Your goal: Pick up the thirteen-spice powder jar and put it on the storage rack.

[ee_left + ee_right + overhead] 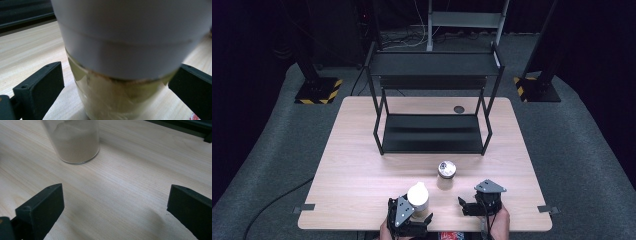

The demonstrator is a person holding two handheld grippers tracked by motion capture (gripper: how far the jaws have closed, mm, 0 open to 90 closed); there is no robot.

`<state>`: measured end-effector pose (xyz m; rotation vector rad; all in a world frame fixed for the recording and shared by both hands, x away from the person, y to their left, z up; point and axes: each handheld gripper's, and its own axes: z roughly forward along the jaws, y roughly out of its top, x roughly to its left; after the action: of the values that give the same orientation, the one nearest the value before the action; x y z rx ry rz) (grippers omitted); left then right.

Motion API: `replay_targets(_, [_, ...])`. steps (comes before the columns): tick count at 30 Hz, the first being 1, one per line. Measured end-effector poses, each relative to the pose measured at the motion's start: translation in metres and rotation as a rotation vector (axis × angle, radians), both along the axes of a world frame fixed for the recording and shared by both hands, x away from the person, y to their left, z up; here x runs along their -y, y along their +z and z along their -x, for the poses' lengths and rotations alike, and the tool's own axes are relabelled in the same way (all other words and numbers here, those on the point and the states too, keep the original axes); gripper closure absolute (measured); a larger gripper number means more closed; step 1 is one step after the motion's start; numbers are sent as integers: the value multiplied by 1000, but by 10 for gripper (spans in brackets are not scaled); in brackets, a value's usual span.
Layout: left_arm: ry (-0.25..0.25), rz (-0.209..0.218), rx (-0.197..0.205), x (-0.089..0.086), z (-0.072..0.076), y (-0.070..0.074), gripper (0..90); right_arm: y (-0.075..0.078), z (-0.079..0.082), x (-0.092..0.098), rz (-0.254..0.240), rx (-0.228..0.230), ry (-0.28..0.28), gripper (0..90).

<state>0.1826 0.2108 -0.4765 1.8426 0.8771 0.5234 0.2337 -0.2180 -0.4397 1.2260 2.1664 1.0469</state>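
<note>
At the near edge of the table [362, 145], the left gripper [414, 220] sits low with its fingers [40, 87] spread wide on either side of a white-capped jar [418, 196]. The jar stands between them, and no contact can be made out. The right gripper [469, 206] points leftward, its fingers [41, 207] released and holding nothing. A silver-lidded jar [446, 172] of pale powder stands just beyond it, its top cut off in the right gripper view.
</note>
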Motion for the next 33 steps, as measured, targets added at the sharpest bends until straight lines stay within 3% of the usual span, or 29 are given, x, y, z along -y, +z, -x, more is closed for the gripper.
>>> replay_targets(6, [-12, 17, -4, -1, -2, -1, 2, -1, 1, 1, -9, 2, -8, 1])
replay_targets(11, [-13, 53, 40, -7, 3, -6, 144, -1, 2, 1, -10, 9, -11, 5])
replay_targets(21, [-20, 64, 53, -10, 2, -10, 288, -2, 3, 2, -19, 11, -17, 13])
replay_targets(33, [-39, 62, 70, -14, 1, -12, 298, -3, 5, 3, -21, 22, -18, 19])
